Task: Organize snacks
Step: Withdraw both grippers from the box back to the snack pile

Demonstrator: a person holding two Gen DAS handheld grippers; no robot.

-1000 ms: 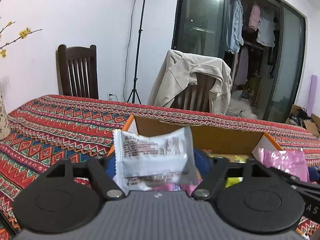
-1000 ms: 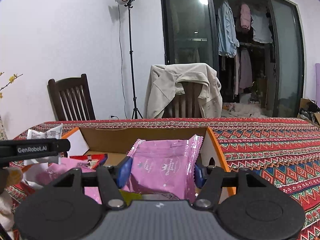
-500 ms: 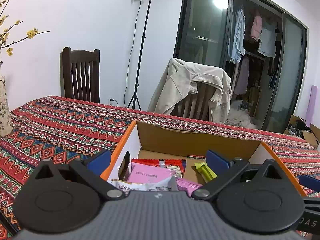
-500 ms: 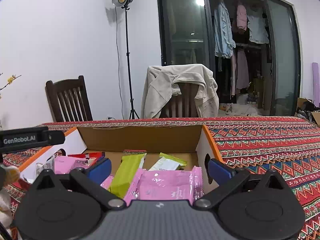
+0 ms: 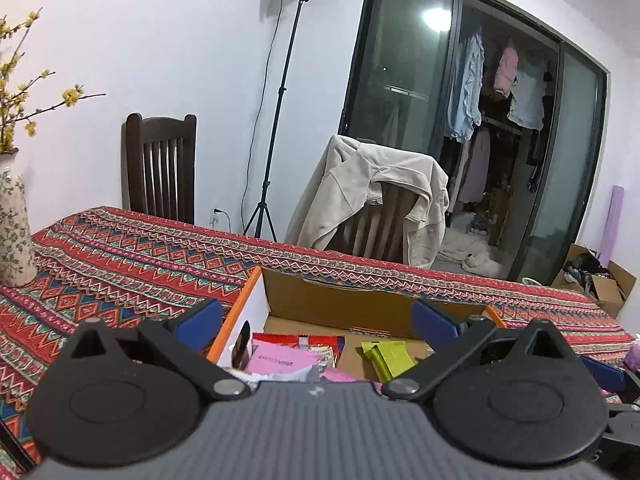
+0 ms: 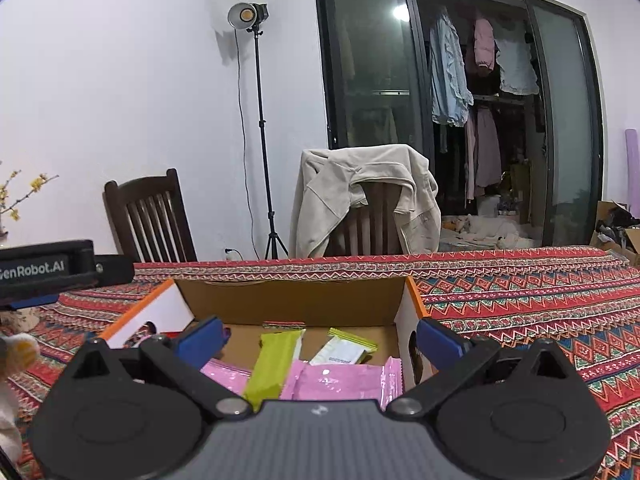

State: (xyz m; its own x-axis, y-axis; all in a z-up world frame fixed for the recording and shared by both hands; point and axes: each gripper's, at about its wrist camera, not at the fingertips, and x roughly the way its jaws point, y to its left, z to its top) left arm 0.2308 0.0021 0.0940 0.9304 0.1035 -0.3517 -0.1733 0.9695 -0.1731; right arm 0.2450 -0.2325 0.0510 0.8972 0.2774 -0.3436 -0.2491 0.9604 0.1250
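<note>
An open cardboard box (image 5: 340,304) with orange edges sits on the patterned tablecloth; it also shows in the right wrist view (image 6: 288,300). Inside lie snack packets: a pink one (image 5: 280,360), a red one (image 5: 320,340), a green one (image 5: 388,356), and in the right wrist view a pink packet (image 6: 340,380), a green bar (image 6: 272,364) and a white-green packet (image 6: 344,350). My left gripper (image 5: 318,318) is open and empty above the box. My right gripper (image 6: 320,338) is open and empty above the box.
A flowered vase (image 5: 14,224) stands at the table's left. Two wooden chairs (image 5: 162,168) stand behind the table, one draped with a beige jacket (image 5: 372,200). A light stand (image 5: 276,120) is by the wall. The left gripper's body (image 6: 48,270) shows at the right view's left edge.
One second ago each gripper held a packet, white in the left, pink in the right. Both opened and the packets dropped into the box. Both grippers have since risen slightly.
</note>
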